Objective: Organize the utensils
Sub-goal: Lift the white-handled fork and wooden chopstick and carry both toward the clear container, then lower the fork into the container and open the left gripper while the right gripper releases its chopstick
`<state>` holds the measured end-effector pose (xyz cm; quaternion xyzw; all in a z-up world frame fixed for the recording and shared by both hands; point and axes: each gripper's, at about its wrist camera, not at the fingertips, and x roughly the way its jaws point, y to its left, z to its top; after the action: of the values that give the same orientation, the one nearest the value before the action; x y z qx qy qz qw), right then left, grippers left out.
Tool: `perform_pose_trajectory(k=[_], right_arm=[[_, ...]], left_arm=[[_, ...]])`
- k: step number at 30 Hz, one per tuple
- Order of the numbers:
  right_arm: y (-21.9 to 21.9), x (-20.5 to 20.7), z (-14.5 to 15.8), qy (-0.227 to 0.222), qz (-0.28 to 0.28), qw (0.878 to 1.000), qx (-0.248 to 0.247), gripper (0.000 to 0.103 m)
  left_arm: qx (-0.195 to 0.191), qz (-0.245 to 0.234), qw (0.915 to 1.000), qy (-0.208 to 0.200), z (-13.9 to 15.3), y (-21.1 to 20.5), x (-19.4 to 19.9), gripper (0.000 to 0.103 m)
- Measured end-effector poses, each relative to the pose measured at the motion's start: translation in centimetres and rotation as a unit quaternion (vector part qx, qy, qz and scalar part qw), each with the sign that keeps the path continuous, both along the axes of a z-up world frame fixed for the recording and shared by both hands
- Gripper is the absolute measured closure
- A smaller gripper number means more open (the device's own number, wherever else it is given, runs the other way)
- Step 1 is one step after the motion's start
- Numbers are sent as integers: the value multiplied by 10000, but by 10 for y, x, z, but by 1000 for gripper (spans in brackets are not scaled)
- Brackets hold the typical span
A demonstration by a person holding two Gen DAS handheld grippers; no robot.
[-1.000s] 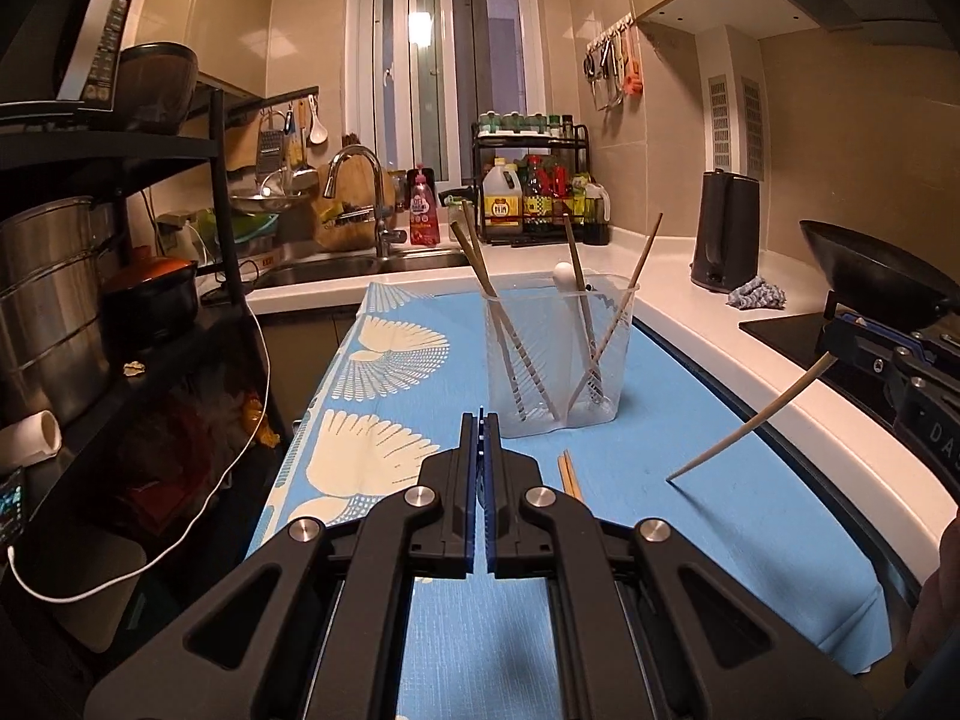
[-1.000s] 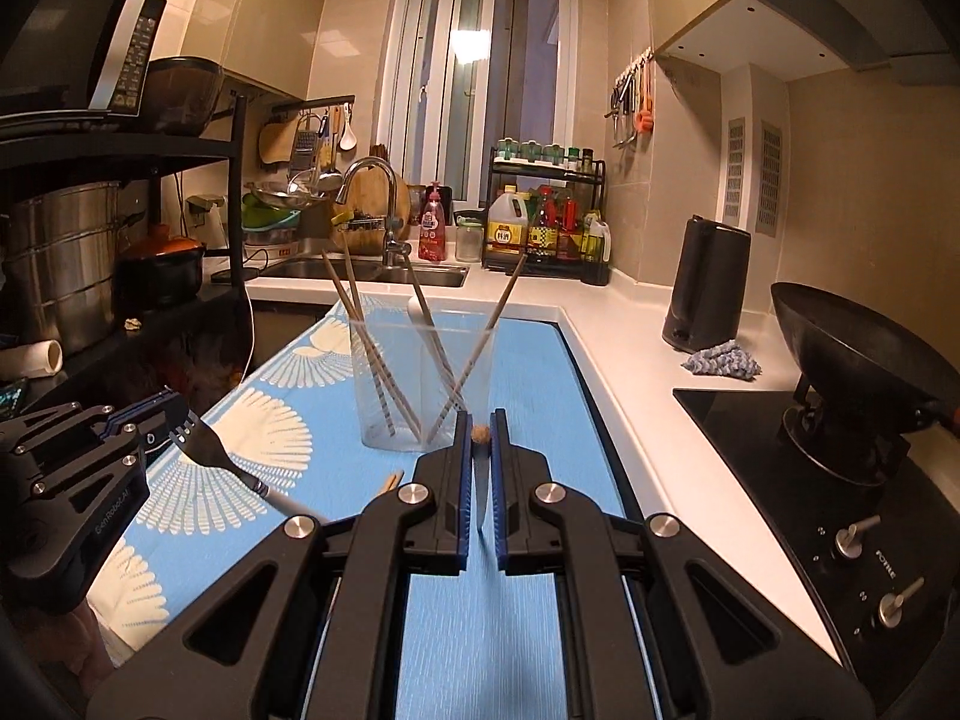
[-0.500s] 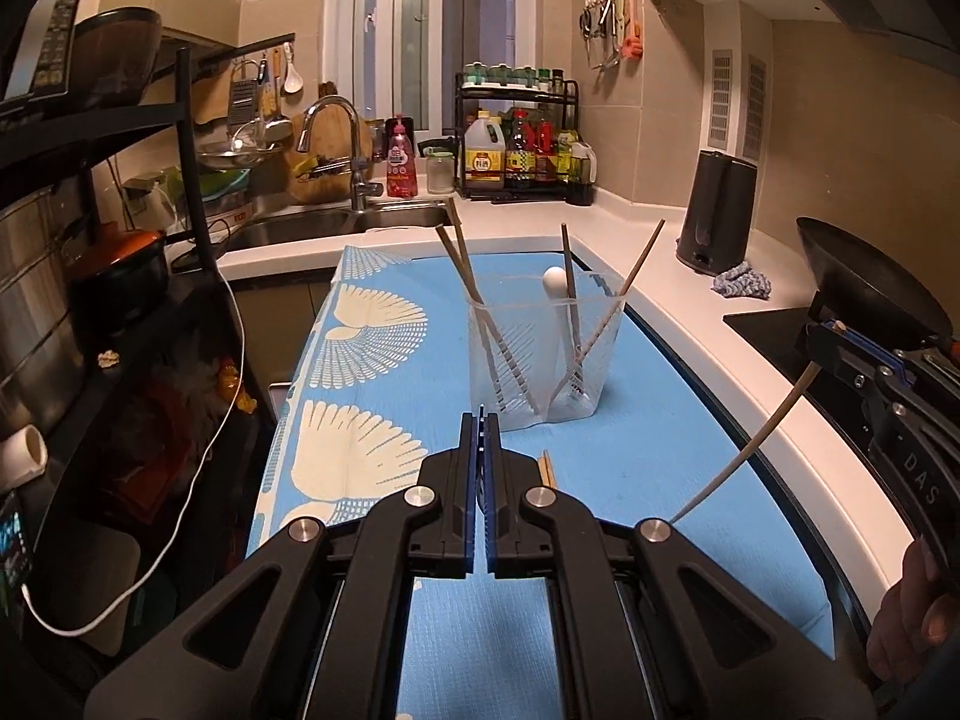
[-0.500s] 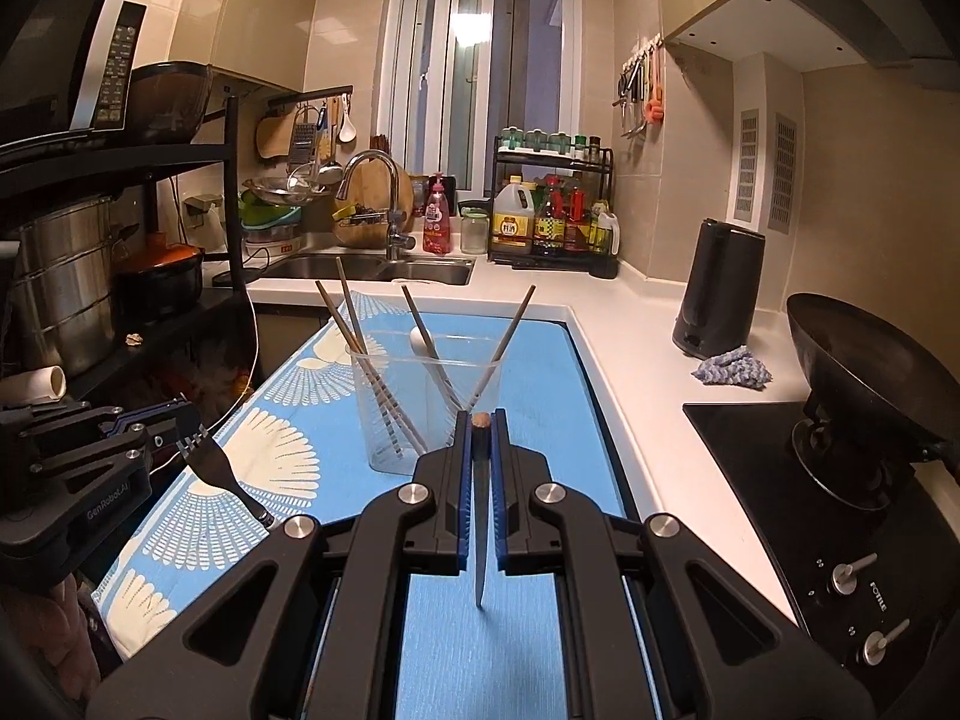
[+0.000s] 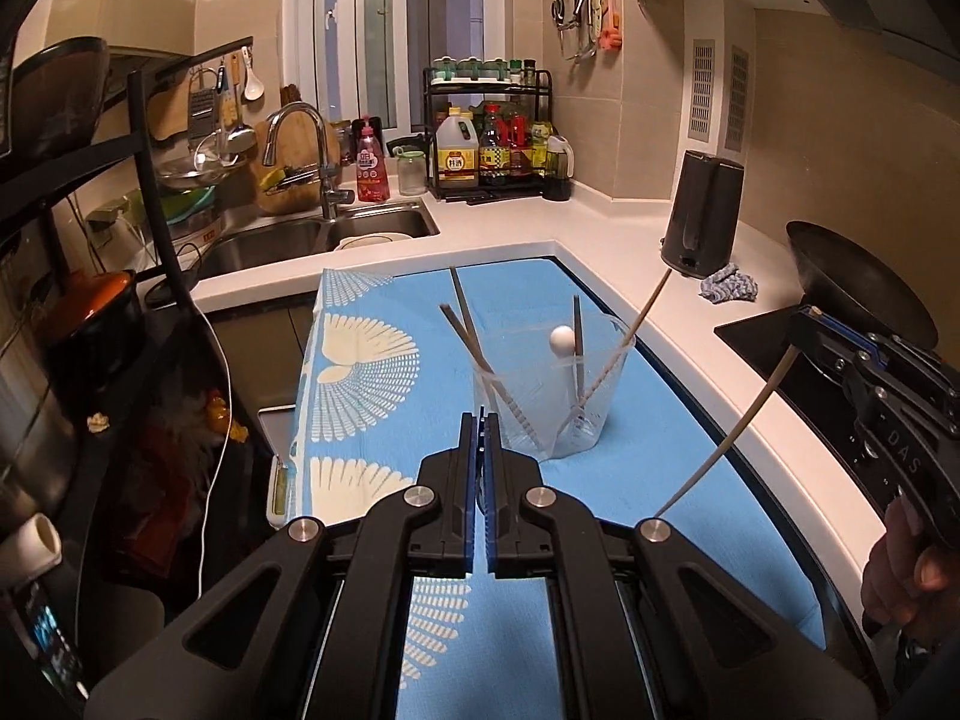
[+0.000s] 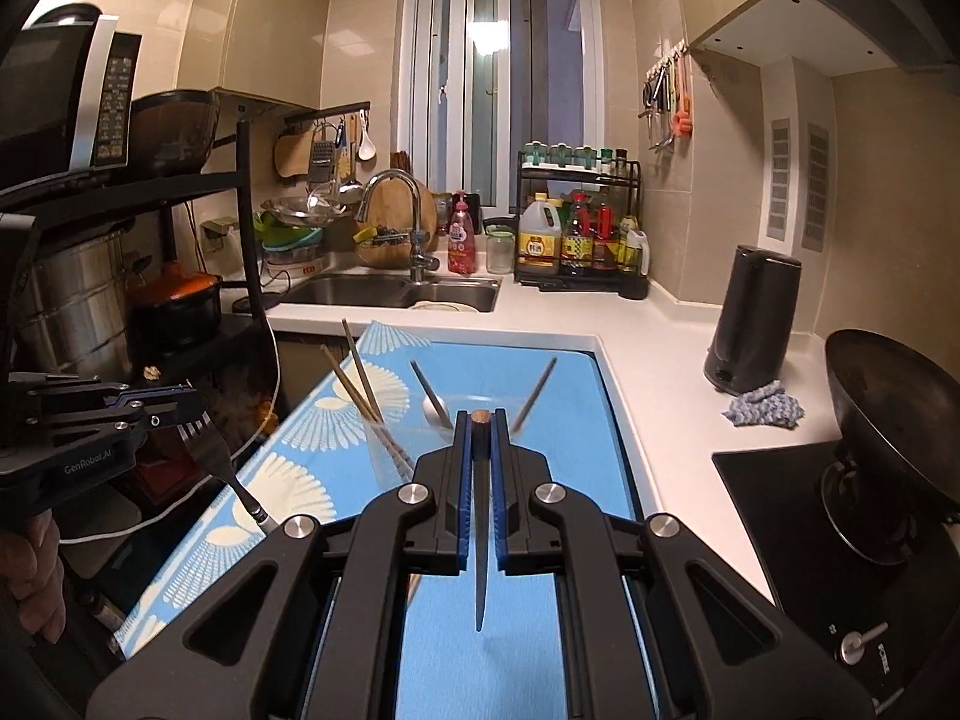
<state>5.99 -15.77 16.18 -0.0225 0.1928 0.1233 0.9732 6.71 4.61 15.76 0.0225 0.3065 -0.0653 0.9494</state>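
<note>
A clear plastic cup (image 5: pixel 555 396) stands on the blue mat (image 5: pixel 630 480) and holds several chopsticks and a white spoon (image 5: pixel 563 339). My left gripper (image 5: pixel 479 429) is shut on a metal fork (image 6: pixel 222 468), seen from the right wrist view with its tines up. My right gripper (image 6: pixel 479 426) is shut on a wooden chopstick (image 6: pixel 480 540); in the left wrist view that chopstick (image 5: pixel 729 432) slants down and left from the right gripper (image 5: pixel 807 330), above the mat to the cup's right. The cup (image 6: pixel 408 444) sits just beyond the right fingertips.
A black wok (image 5: pixel 852 288) on the hob and a black kettle (image 5: pixel 702 222) with a rag stand at the right. The sink (image 5: pixel 312 234) and a bottle rack (image 5: pixel 492 144) are at the back. A dark shelf unit (image 5: pixel 90 300) with pots lines the left.
Both grippers have risen and tilted, so the cup now looks lower and farther below. The chopstick in the right gripper has swung steeper, its tip hanging down toward the camera.
</note>
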Motion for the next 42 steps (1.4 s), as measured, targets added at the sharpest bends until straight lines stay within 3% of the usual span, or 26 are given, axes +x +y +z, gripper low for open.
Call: perform_pose_trajectory(k=[10,18,24,36,40,42], right_arm=[[4,51,60,-298,239,9990,230,97],[8,83,96,-649,215,9968,405,97],[21,118,71,-568,79,9983,129,97],[24,166,-1,371,151,9991,130,94],[21,165,-5,420,65,9990,126,77],[19,163,-3,414,32,9991,130,76]], left_arm=[[-42,-50,9996,-264,61,10,45,101],[52,51,9990,-448,80,1,95,101],[437,0,9990,-118,53,-19,135,101],[606,-227,9955,694,-25,-48,177,100],[496,-217,9968,592,-20,-47,175,77],[427,-211,9976,493,-11,-44,171,77]])
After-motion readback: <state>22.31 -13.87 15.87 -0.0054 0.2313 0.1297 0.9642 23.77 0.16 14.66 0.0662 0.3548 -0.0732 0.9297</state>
